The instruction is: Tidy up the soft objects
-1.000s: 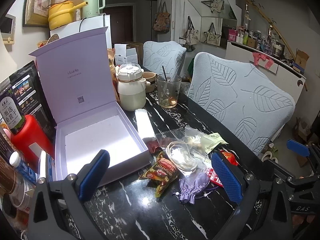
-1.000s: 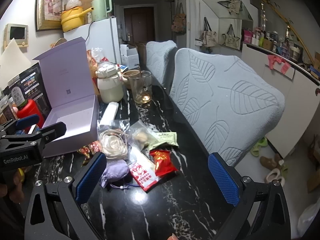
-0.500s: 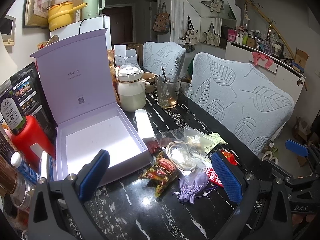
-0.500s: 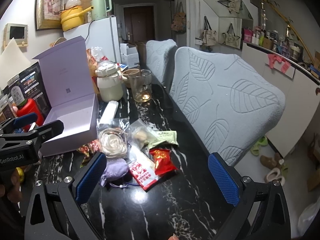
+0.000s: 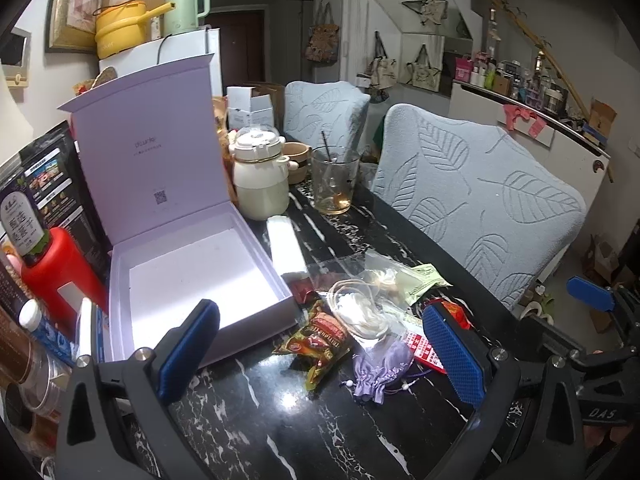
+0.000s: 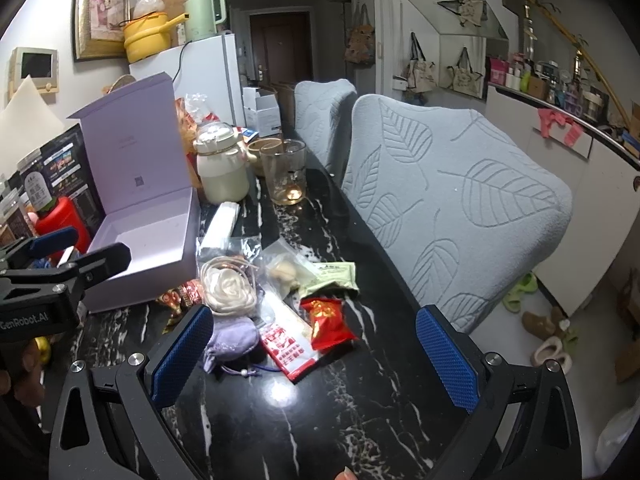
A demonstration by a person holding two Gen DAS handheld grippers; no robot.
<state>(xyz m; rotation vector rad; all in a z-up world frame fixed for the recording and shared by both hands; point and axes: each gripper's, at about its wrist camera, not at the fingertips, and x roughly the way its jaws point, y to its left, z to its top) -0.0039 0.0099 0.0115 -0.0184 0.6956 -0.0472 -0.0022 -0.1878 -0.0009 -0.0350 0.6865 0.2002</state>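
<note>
An open lilac box [image 5: 192,280] with its lid up sits on the black marble table [image 5: 304,432]; it also shows in the right wrist view [image 6: 148,236]. To its right lies a pile: a lilac drawstring pouch [image 5: 380,364] [image 6: 232,340], a white fabric flower in a clear bag [image 5: 360,312] [image 6: 228,292], a brown snack packet [image 5: 320,340], a red packet [image 6: 328,320] and a green sachet [image 6: 332,276]. My left gripper [image 5: 320,356] is open and empty, hovering above the pile. My right gripper [image 6: 316,352] is open and empty over the same pile.
A cream jar [image 5: 260,180] and a glass with a straw [image 5: 334,184] stand behind the box. A red bottle [image 5: 56,268] and dark packets stand left of it. Two grey leaf-pattern chairs [image 5: 480,208] line the table's right edge.
Both grippers have stayed open and almost still; the views have shifted only very slightly. Nothing on the table has moved.
</note>
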